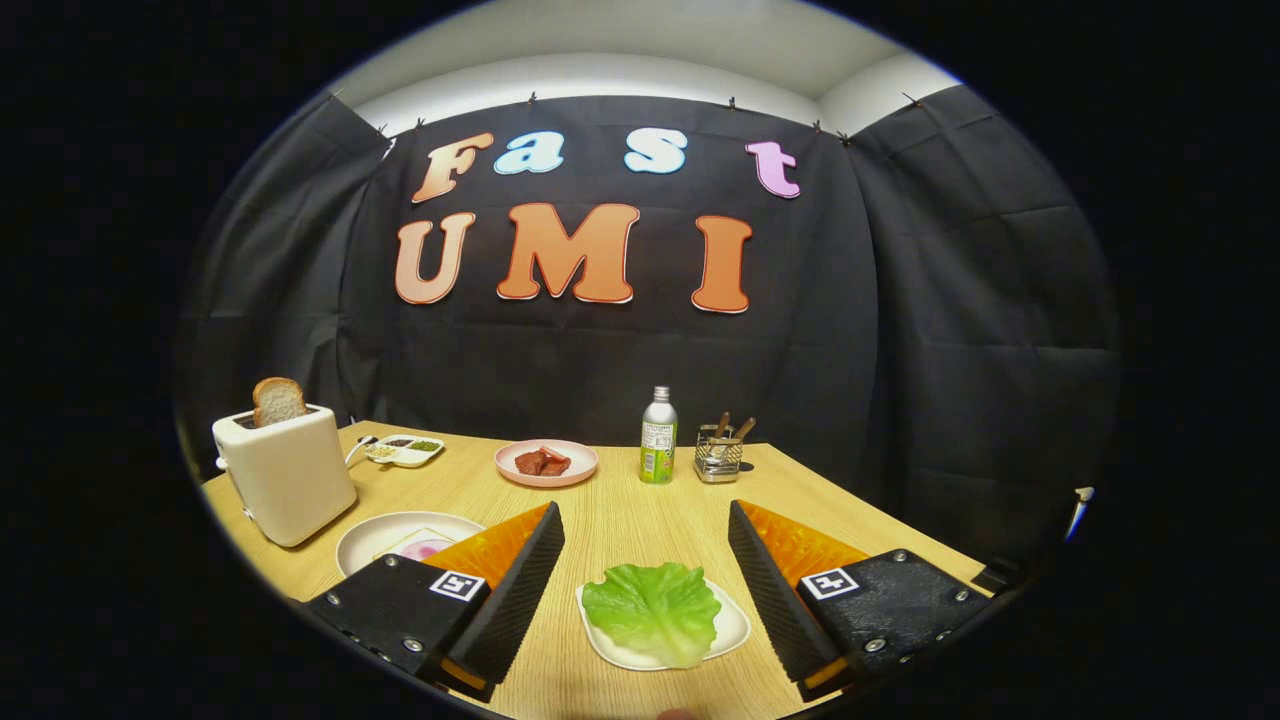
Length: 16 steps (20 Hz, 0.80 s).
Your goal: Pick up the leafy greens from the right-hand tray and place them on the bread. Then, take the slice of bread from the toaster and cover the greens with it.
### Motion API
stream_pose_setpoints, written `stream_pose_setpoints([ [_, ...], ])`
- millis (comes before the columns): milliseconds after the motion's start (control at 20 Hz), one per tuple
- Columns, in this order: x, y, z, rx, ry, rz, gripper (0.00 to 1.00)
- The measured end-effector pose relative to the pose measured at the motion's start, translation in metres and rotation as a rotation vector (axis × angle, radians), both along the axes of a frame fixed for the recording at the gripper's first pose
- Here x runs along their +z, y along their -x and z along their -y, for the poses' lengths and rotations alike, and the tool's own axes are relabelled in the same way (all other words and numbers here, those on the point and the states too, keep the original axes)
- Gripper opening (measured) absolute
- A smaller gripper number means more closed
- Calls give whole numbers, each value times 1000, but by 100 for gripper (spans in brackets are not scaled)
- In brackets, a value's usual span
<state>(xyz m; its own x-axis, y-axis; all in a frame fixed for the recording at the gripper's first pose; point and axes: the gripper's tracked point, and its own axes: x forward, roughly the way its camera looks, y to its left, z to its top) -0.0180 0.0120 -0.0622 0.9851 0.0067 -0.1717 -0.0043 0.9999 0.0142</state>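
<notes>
The gripper (646, 540) hangs above the near edge of the desk (620, 500) with its jaws released and spread wide, nothing between them but air. That wide stance suits what lies below: the leafy greens (655, 608), a single ruffled leaf with a pale rib and a slightly waxy sheen, rest on a small white tray (735, 630) between and just beneath the two fingers. The inner faces of the fingers are ribbed, which should help on something so thin and floppy.

Toward the left edge stands a cream toaster (285, 475), boxy and smooth, with a slice of bread (277, 400) poking up from its slot, browned along the crust and easy to reach from above. Just beside the toaster, partly hidden by the left finger, sits a round white plate (385, 535) carrying a pale slice with something pink on it; that looks like the bread the leaf is meant for.

Along the far edge are a pink plate (546, 462) of reddish chunks, a metal bottle (658, 437), a wire holder (718, 455) with utensils, and a small divided dish (405, 450), all well apart from the work.

Nothing is picked up yet; I judge the first grasp is about to start.
</notes>
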Motion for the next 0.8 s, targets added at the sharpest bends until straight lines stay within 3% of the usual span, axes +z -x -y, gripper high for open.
stream_pose_setpoints([
  [800, -26, -4, 6, -14, 14, -63, 99],
])
